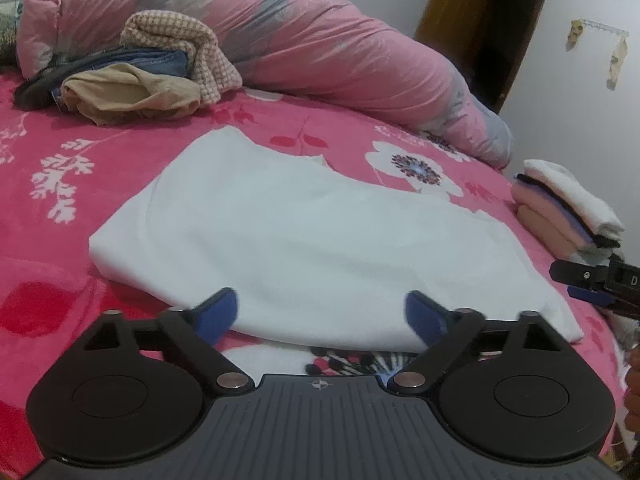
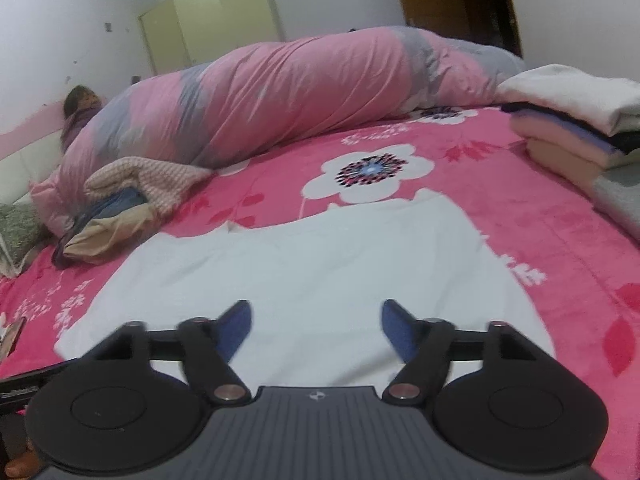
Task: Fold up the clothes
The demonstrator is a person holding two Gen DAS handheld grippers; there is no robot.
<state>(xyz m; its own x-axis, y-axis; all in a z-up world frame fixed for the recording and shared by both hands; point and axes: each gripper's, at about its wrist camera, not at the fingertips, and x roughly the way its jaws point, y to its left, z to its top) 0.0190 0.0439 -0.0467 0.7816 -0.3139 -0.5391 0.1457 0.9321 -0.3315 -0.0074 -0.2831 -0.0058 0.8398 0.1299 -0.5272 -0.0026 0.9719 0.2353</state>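
Observation:
A white garment [image 1: 304, 236] lies folded flat on the pink floral bedspread [image 1: 60, 272]. My left gripper [image 1: 320, 304] stands open at the garment's near edge, its blue pads wide apart on either side of the cloth and not pressing on it. In the right wrist view the same white garment [image 2: 312, 264] spreads out ahead. My right gripper [image 2: 316, 312] hovers open over its near part with nothing gripped. The right gripper's fingers [image 1: 580, 280] also show at the right edge of the left wrist view, beside the garment's right end.
A heap of unfolded clothes [image 1: 132, 76] sits at the back left. A stack of folded clothes [image 1: 560, 208] rests at the bed's right edge. A rolled pink duvet [image 1: 300, 40] runs along the back. A brown door [image 1: 500, 32] is in the far wall.

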